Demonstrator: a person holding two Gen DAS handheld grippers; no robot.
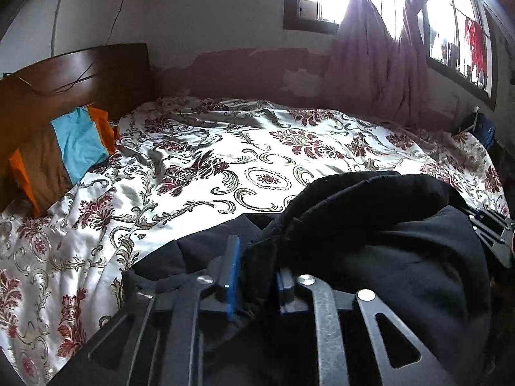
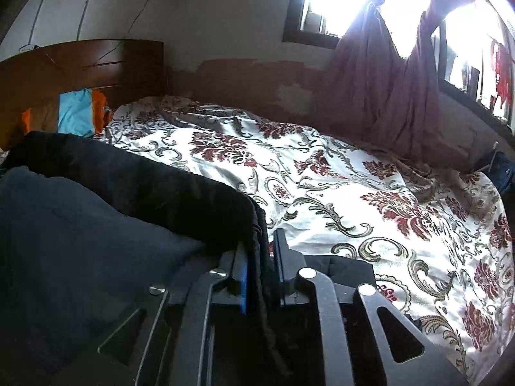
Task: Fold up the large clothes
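Note:
A large black garment (image 1: pixel 370 225) is held up over the near side of the bed. My left gripper (image 1: pixel 256 257) is shut on one edge of it; the cloth bulges to the right of the jaws. In the right wrist view the same garment (image 2: pixel 96 212) hangs to the left, and my right gripper (image 2: pixel 261 251) is shut on its other edge, a thin fold pinched between the blue-padded fingers (image 2: pixel 244 276). The right gripper's body (image 1: pixel 492 228) shows at the far right of the left wrist view.
The bed has a white floral bedspread (image 1: pixel 225 160), also in the right wrist view (image 2: pixel 354 193). A striped orange, blue and brown pillow (image 1: pixel 70 148) leans on the wooden headboard (image 1: pixel 74 74). Purple curtains (image 1: pixel 376 51) hang at the windows. A dark blue object (image 1: pixel 482 128) sits at the bed's far right corner.

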